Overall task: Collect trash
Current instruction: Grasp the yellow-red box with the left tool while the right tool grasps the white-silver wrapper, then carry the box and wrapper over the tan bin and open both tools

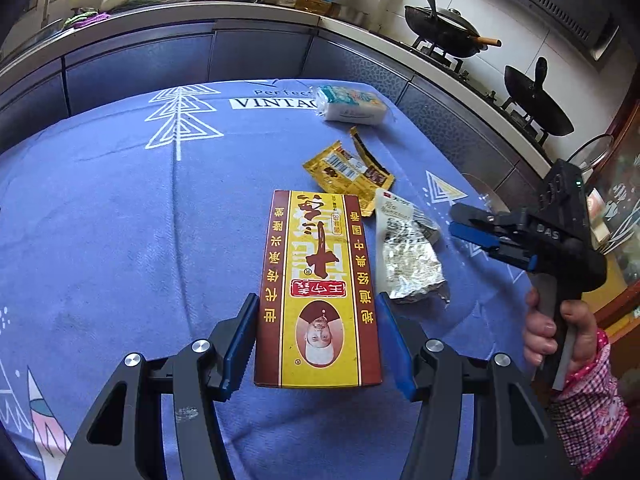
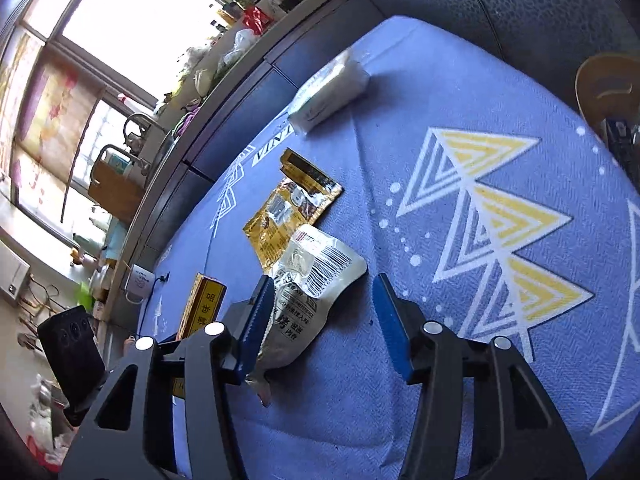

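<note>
A red and yellow carton (image 1: pixel 320 280) sits lengthwise between the blue pads of my left gripper (image 1: pixel 318 340), which is shut on its sides near its close end. Just right of it lies a crumpled silver-white wrapper (image 1: pixel 408 256) on the blue tablecloth (image 1: pixel 120 200). A hand in a pink checked sleeve holds my right gripper (image 1: pixel 456 220) with its tips just right of that wrapper. In the right wrist view the wrapper (image 2: pixel 316 276) lies partly between the open fingers of my right gripper (image 2: pixel 322 320), against the left pad only. A torn yellow wrapper (image 2: pixel 288 208) lies beyond it.
A white tissue pack (image 1: pixel 352 104) lies at the table's far edge. Blue cabinets and a cluttered counter run behind the table. Two black woks (image 1: pixel 444 28) stand on the stove at the right. A wooden chair back (image 2: pixel 608 88) stands past the table's right side.
</note>
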A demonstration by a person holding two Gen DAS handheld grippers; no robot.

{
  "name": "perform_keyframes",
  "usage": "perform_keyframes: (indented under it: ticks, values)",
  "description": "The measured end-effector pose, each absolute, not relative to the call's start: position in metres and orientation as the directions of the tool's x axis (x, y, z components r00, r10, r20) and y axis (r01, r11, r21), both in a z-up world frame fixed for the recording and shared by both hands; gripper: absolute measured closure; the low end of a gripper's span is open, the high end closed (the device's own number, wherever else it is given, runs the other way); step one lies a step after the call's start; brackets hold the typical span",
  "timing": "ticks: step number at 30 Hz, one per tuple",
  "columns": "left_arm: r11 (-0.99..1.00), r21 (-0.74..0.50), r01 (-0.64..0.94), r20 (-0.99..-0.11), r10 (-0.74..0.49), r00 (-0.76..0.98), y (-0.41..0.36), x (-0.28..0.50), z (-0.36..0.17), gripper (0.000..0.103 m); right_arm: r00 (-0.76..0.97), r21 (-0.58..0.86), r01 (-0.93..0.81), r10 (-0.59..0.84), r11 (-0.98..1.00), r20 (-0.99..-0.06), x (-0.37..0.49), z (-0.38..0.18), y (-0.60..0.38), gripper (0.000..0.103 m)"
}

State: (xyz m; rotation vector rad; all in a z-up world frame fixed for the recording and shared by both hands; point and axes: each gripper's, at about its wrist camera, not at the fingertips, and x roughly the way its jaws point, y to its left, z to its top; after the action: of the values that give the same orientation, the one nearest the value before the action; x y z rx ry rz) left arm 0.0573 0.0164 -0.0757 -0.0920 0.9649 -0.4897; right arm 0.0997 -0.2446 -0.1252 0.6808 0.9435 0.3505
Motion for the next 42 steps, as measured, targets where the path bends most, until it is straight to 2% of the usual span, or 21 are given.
perform_keyframes:
  ticks: [2,6,8,13,17,24,27,31,37,38,39,40,42]
  values:
    - [0.879,-0.297,0.373,-0.767,-0.453,0.455,0.007,0.057,-0.076,0.044,0.552,0.732,0.036,0.597,0.681,-0.583,0.099,-0.135,-0.249,0.060]
    - [0.873,-0.296,0.388,-0.798,-0.449,0.402,-0.016,0.061,-0.088,0.044,0.541,0.763,0.015,0.636,0.646,-0.550,0.110,-0.140,-0.236,0.071]
    - [0.870,-0.296,0.393,-0.812,-0.446,0.375,-0.025,0.062,-0.095,0.045,0.518,0.762,0.002,0.651,0.647,-0.554,0.117,-0.147,-0.221,0.093]
    - [0.878,-0.272,0.393,-0.815,-0.428,0.391,-0.029,0.058,-0.079,0.045,0.565,0.812,-0.033,0.681,0.582,-0.465,0.106,-0.138,-0.235,0.100]
    - [0.855,-0.276,0.439,-0.800,-0.458,0.388,-0.049,0.063,-0.058,0.045,0.670,0.831,-0.025,0.626,0.556,-0.400,0.086,-0.121,-0.294,0.101]
    - [0.748,-0.272,0.605,-0.793,-0.531,0.300,-0.165,0.091,-0.040,0.045,0.853,0.831,0.074,0.397,0.551,-0.339,0.048,-0.103,-0.424,0.101]
    - [0.695,-0.269,0.667,-0.785,-0.559,0.266,-0.224,0.101,-0.035,0.045,0.891,0.794,0.154,0.264,0.588,-0.369,0.032,-0.102,-0.472,0.101]
    - [0.649,-0.276,0.709,-0.772,-0.589,0.240,-0.302,0.121,-0.037,0.045,0.884,0.707,0.282,0.110,0.649,-0.454,0.021,-0.110,-0.519,0.101]
    - [0.642,-0.225,0.733,-0.805,-0.546,0.231,-0.379,0.138,-0.066,0.044,0.837,0.638,0.363,0.063,0.679,-0.544,0.035,-0.129,-0.537,0.098]
    - [0.646,-0.206,0.735,-0.818,-0.526,0.234,-0.387,0.139,-0.074,0.033,0.832,0.636,0.362,0.073,0.681,-0.551,0.038,-0.132,-0.538,0.091]
    - [0.649,-0.189,0.737,-0.829,-0.507,0.234,-0.393,0.139,-0.080,0.023,0.821,0.628,0.367,0.079,0.686,-0.566,0.042,-0.135,-0.537,0.067]
    - [0.657,-0.164,0.735,-0.839,-0.485,0.247,-0.398,0.140,-0.087,0.011,0.815,0.618,0.380,0.067,0.688,-0.576,0.044,-0.137,-0.537,0.059]
    - [0.674,-0.132,0.727,-0.843,-0.462,0.275,-0.399,0.140,-0.089,0.023,0.826,0.615,0.393,0.031,0.684,-0.563,0.037,-0.136,-0.536,0.057]
